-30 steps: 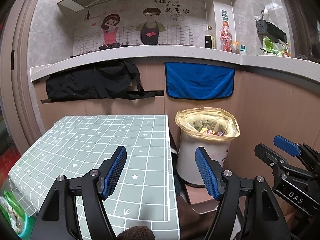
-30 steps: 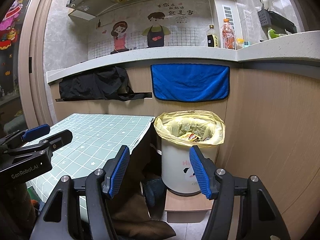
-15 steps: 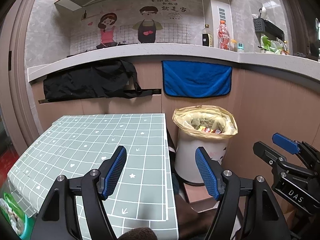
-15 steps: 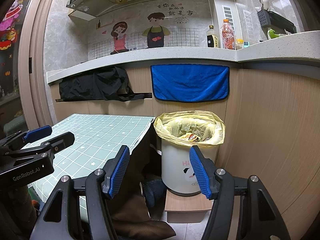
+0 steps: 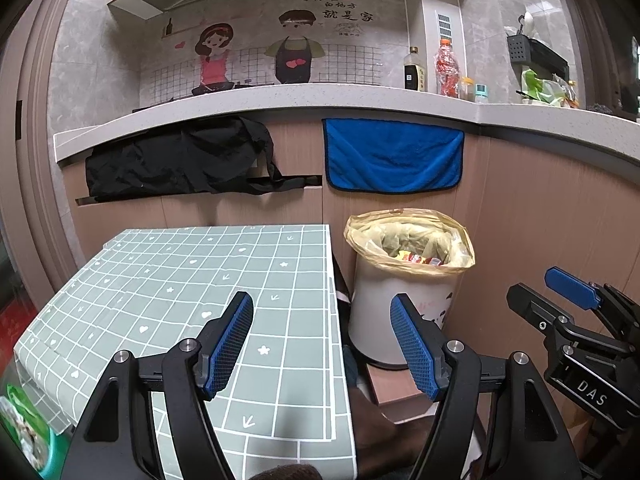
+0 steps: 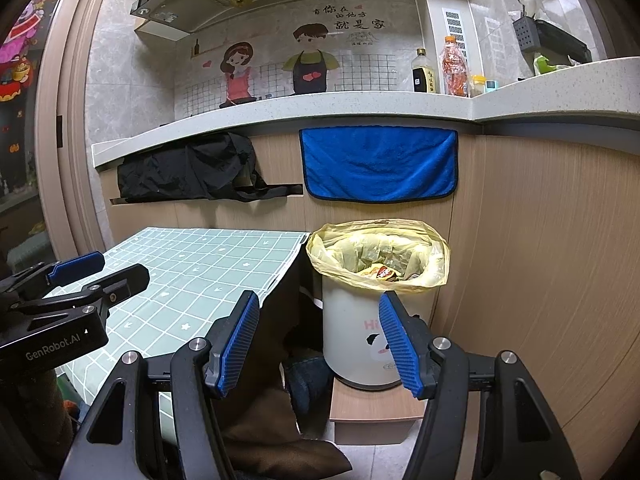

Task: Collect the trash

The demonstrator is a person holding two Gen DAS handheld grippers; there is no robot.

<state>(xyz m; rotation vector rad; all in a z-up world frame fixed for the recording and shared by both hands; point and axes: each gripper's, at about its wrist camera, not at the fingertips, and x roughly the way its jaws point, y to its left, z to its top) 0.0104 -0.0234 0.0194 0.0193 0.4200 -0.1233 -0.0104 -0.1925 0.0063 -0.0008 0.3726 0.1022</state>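
A white trash bin (image 5: 400,308) with a yellow liner stands on a low wooden block beside the table; it also shows in the right wrist view (image 6: 360,344). Wrappers (image 5: 416,258) lie inside the liner, also seen from the right (image 6: 382,271). My left gripper (image 5: 322,346) is open and empty, over the table's right edge. My right gripper (image 6: 318,340) is open and empty, in front of the bin. Each gripper appears in the other's view: the right one (image 5: 572,308) and the left one (image 6: 76,280).
A table with a green grid cloth (image 5: 192,280) stands left of the bin. Behind is a counter (image 5: 280,100) with a black cloth (image 5: 180,164) and a blue towel (image 5: 392,156) hanging from it. Wood panelling (image 6: 540,260) closes the right side. Bottles (image 5: 446,68) stand on the counter.
The left gripper has drifted slightly, the scene shifting a little in its view. The right gripper has barely moved. Both stay open and empty.
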